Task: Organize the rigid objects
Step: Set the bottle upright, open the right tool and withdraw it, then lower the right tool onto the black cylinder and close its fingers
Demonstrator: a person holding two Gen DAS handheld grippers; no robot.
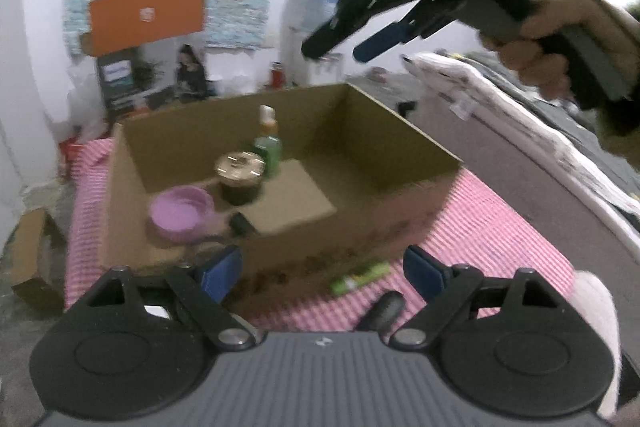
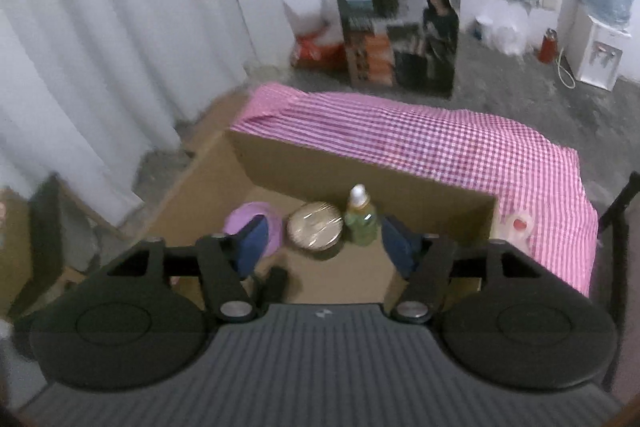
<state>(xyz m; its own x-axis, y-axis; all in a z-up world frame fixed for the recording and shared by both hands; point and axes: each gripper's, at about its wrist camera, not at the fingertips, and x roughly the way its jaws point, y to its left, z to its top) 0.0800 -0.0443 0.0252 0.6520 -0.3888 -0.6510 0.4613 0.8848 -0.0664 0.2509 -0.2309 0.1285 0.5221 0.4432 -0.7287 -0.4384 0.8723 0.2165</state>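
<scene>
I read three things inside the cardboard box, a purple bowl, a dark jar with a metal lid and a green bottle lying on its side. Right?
Not quite: the green bottle stands upright beside the dark jar, its white cap on top, as the left wrist view shows. The purple bowl and the jar are indeed inside the cardboard box.

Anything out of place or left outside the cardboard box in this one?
Yes: a small green packet lies on the checked cloth in front of the cardboard box, while the bottle, jar and purple bowl sit inside.
</scene>
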